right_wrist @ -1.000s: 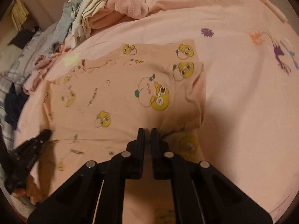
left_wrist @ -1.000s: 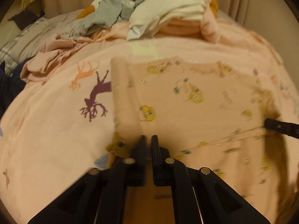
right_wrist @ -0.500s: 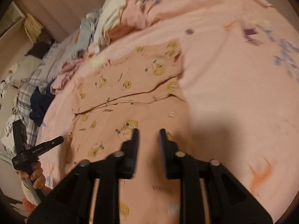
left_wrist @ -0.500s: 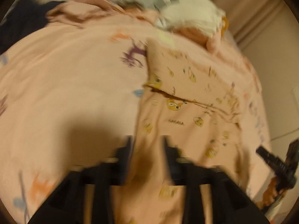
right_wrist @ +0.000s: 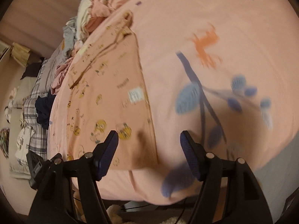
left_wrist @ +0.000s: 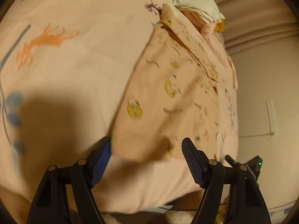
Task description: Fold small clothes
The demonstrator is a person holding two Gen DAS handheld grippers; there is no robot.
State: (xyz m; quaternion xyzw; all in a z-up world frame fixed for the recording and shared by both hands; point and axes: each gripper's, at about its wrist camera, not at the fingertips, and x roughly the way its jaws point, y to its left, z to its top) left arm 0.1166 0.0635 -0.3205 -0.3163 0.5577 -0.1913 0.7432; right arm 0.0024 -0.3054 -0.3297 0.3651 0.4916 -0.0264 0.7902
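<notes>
A small peach garment with yellow cartoon prints (left_wrist: 168, 97) lies flat on the pink bedspread (left_wrist: 74, 71), folded across its far part. It also shows in the right wrist view (right_wrist: 110, 93). My left gripper (left_wrist: 146, 149) is open and empty, above the garment's near edge. My right gripper (right_wrist: 149, 141) is open and empty, above the garment's near right corner. The right gripper's tip (left_wrist: 244, 165) shows in the left wrist view at the lower right. The left gripper (right_wrist: 37, 166) shows in the right wrist view at the lower left.
A heap of unfolded clothes (left_wrist: 194, 1) lies at the far end of the bed, also in the right wrist view (right_wrist: 93, 13). Plaid bedding and a dark garment (right_wrist: 44, 110) lie at the left. The bed's near edge (right_wrist: 140, 192) and a wall (left_wrist: 265, 85) are close.
Both grippers have opened and let go of the garment, then drawn back toward the bed's near edge. The garment now lies folded on the bedspread.
</notes>
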